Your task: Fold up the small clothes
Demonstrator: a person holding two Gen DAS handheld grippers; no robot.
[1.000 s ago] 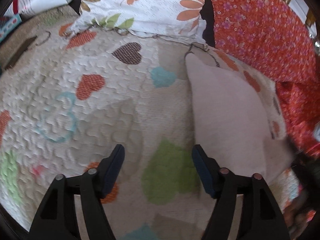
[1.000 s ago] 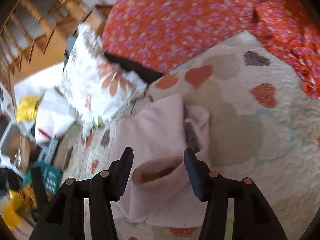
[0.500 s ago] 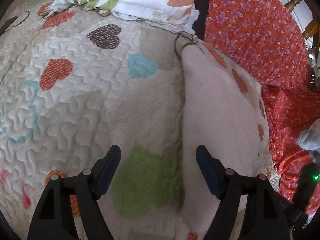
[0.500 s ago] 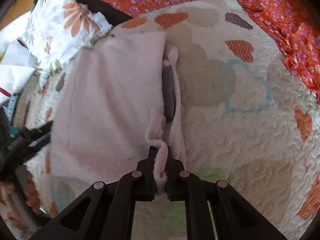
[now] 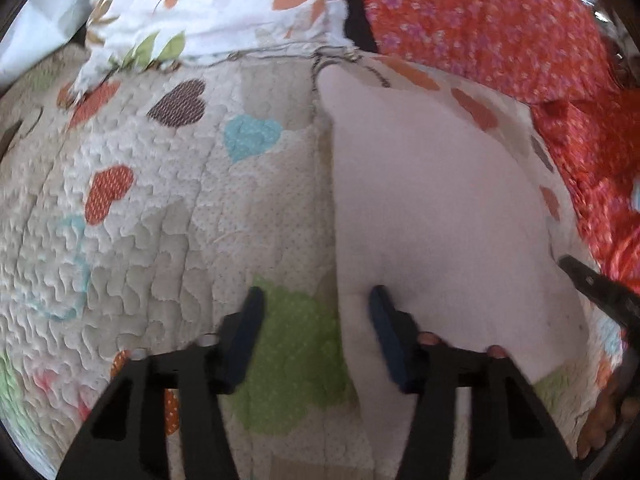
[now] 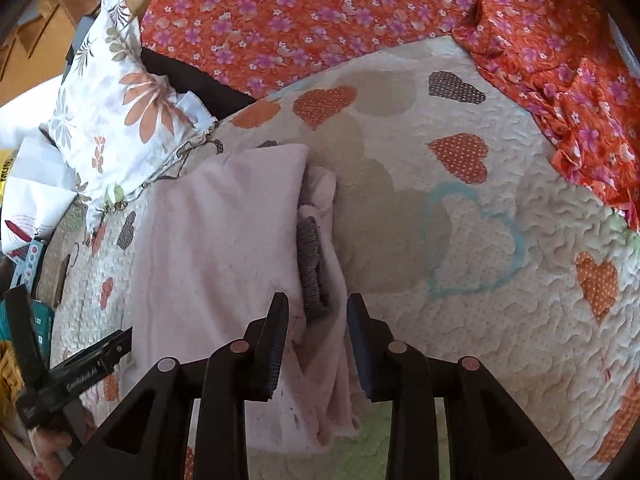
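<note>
A cream quilted bedspread with coloured hearts (image 6: 500, 280) fills both views, with an orange floral sheet (image 6: 320, 12) at its far side. On it lies the pale pink fleece garment (image 6: 216, 240), folded lengthwise, a grey ribbed cuff (image 6: 310, 268) showing at its right edge. The right gripper (image 6: 316, 340), half a second ago pinching that edge, now stands parted above it: the fold seems laid. The left gripper (image 5: 316, 328) hangs spread over the garment's left edge.
</note>
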